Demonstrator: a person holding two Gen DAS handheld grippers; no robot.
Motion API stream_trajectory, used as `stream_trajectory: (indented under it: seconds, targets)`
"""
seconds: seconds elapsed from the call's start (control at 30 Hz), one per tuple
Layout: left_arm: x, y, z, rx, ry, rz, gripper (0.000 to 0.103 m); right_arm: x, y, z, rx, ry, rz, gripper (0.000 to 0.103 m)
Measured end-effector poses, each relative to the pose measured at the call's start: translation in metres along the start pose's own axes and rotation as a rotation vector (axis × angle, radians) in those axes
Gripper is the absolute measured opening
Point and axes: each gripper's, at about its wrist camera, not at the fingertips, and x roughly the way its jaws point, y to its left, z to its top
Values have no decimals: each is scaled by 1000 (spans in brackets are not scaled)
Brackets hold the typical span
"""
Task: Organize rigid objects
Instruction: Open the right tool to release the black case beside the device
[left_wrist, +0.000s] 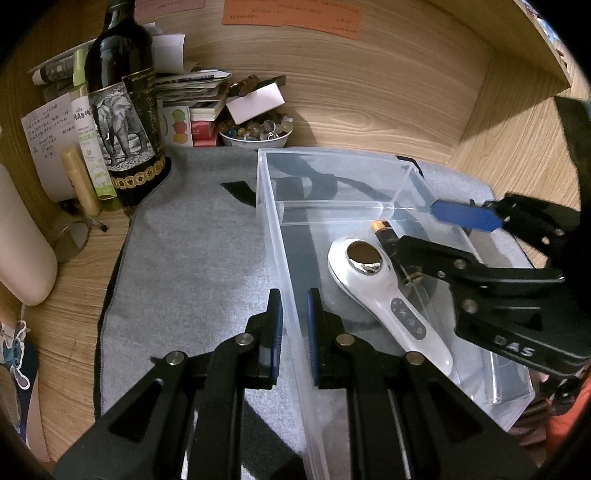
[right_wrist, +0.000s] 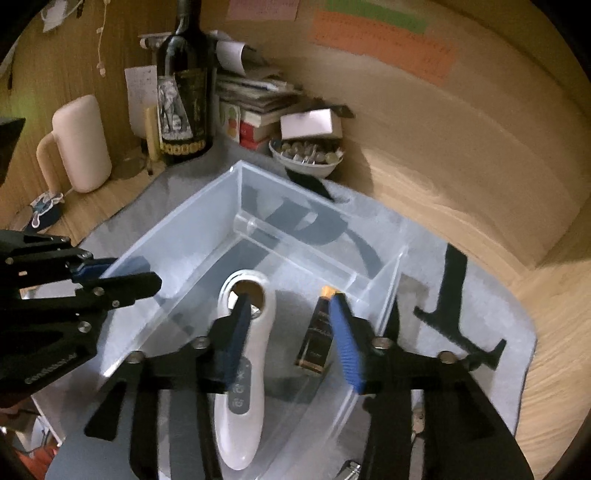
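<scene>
Battery (right_wrist: 317, 332) lies flat, gold tip toward divider.

Two close downward views — shared bin (left_wrist: 369, 177)

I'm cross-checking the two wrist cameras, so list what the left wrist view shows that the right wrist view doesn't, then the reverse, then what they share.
Only the left wrist view: the yellow-green spray bottle beside the wine bottle, and the left gripper clamped on the clear bin wall.

Only the right wrist view: the cream mug's handle and the green paper strip on the wall.

Both: bin, white handheld device, battery, bowl of beads, grey mat, and the right gripper, open over the battery.
</scene>
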Motion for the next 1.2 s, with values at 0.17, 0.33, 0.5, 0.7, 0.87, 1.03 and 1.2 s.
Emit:
stream_trajectory:
  seconds: [0.17,0.33,0.5,0.7,0.87,1.03,1.2]
  targets:
    - [0,0,-1,5,0,3,12,-22,-6,5,38,-58,-6,76]
    - [-1,0,-1,6,0,5,12,-46,-18,5,80,-122,-34,85]
    - [-1,0,-1,7,-1,5,12,-65,-33,-2,129,-154,-53,87]
    - [-1,0,-1,8,-1,7,12,-89,-51,-23,175,-183,-123,94]
    - [-1,-1,-1,6,-1,7,12,-102,-69,-47,215,-166,-184,97]
    - [-1,-1,-1,7,0,9,12,-100,-85,-81,269,-93,-225,97]
    - [-1,-1,-1,8,0,10,12,-90,-97,-113,341,-25,-216,97]
